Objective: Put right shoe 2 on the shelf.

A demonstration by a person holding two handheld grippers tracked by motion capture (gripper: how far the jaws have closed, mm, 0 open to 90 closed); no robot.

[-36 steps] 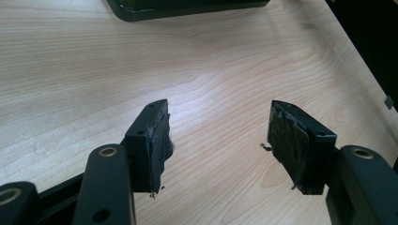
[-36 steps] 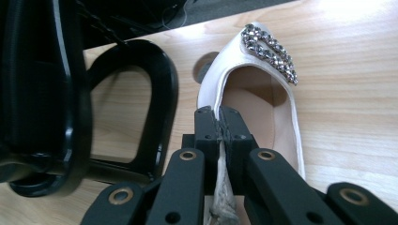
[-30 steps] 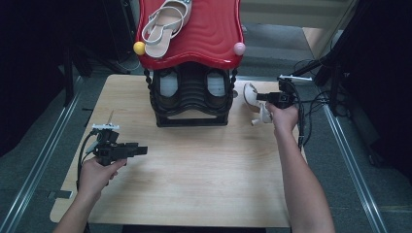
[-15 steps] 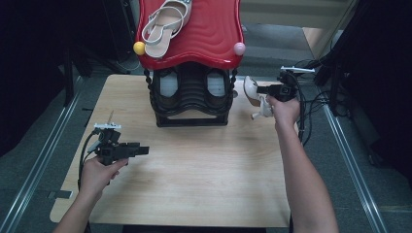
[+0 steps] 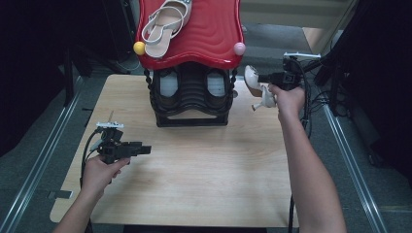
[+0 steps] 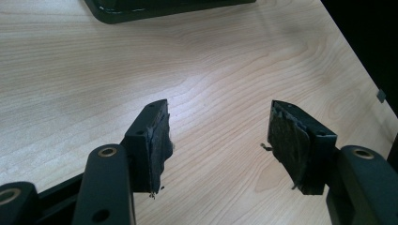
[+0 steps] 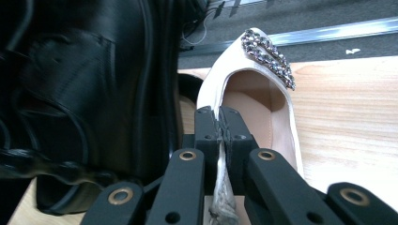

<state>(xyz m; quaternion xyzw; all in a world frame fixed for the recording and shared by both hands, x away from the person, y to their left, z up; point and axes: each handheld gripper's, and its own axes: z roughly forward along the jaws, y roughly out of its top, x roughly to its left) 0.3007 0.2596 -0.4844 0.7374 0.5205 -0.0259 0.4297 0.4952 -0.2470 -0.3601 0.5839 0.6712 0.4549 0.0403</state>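
**Heeled shoe up beside the rack**

Near side: left gripper idles over the table, jaws apart and empty. Farther off, right gripper pinches the white heeled shoe by its side wall. Probably light and stiff, though that thin edge could twist. The black shoe rack stands just beside it; its red top carries a sandal and overhangs.
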